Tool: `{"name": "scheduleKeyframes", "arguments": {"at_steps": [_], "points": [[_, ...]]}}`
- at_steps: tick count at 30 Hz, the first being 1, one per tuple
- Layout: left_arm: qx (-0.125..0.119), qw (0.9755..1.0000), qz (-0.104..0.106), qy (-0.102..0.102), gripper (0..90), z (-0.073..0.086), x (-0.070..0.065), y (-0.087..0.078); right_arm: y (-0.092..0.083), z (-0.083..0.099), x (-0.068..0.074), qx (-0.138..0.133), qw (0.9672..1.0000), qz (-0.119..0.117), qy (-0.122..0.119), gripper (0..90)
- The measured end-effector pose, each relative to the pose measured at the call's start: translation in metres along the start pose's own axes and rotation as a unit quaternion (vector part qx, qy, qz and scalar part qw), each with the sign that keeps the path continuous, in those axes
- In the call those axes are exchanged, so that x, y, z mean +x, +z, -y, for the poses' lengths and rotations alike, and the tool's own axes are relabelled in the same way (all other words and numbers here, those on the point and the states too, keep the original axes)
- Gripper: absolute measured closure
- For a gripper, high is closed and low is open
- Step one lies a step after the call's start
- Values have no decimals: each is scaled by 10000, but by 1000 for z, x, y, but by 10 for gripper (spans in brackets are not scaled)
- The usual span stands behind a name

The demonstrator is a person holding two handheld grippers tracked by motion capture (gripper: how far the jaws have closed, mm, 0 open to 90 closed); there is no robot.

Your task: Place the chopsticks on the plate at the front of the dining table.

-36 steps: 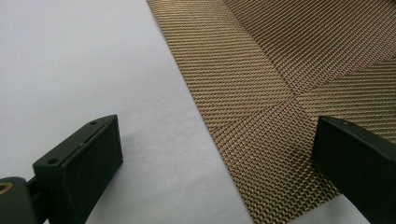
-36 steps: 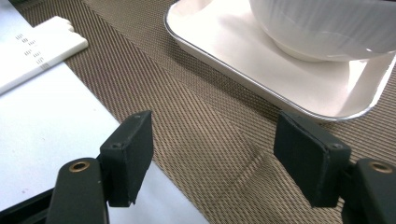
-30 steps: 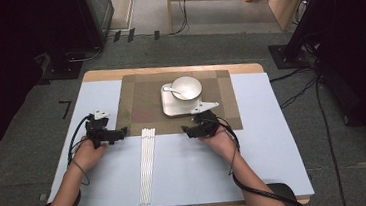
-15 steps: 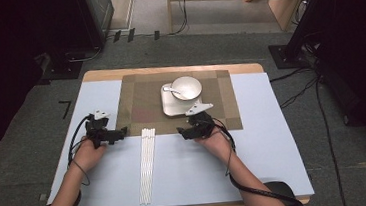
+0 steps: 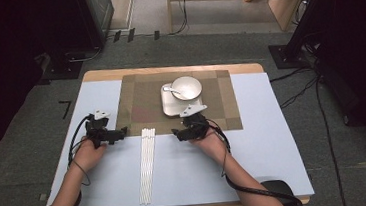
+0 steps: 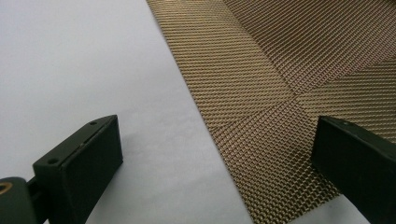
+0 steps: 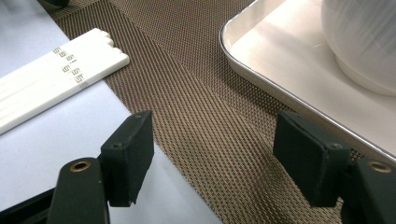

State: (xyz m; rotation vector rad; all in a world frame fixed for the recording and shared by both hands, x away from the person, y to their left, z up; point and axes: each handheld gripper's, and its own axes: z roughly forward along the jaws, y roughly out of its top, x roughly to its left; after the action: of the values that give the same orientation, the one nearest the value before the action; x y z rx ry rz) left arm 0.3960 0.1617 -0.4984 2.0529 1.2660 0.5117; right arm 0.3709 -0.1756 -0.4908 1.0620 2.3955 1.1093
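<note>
Both tongs gape with nothing between them. The right tongs hover low over the near edge of the woven mat, just beside the white chopsticks, which lie mid-bench pointing toward its near edge. The left tongs rest at the mat's left corner.

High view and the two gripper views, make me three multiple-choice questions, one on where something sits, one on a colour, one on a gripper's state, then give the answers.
1. Where does the bowl stand?
A. on the tray
B. on the bare table
C. on the floor

2. What colour are the chopsticks?
A. red
B. white
C. black

3. How do the right gripper's jaws stand?
A. shut on the chopsticks
B. shut on the bowl
C. open, nothing between them

Answers:
1 A, the bowl rests inside the tray's rim on the placemat.
2 B, the bundle is white against the table.
3 C, the right gripper view shows the jaws apart over bare placemat.
</note>
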Motion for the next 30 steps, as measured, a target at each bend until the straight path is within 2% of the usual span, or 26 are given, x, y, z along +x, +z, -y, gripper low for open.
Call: {"name": "scheduleKeyframes", "arguments": {"at_steps": [4, 14, 22, 26, 30], "points": [[-1, 10000, -3, -1, 17, 0, 0, 0, 2, -2, 2, -38, 10000, -16, 46, 293], [-4, 10000, -4, 2, 17, 0, 0, 0, 9, -6, 12, -57, 9997, -198, -149, 349], [-4, 10000, -1, -4, 17, 0, 0, 0, 12, -9, 18, -25, 9997, -225, -90, 362], [-5, 10000, -2, -1, 17, 0, 0, 0, 15, -12, 20, -25, 9993, -319, 182, 387], [-2, 10000, -1, -3, 17, 0, 0, 0, 16, -14, 23, -70, 9995, -299, 93, 387]]}}
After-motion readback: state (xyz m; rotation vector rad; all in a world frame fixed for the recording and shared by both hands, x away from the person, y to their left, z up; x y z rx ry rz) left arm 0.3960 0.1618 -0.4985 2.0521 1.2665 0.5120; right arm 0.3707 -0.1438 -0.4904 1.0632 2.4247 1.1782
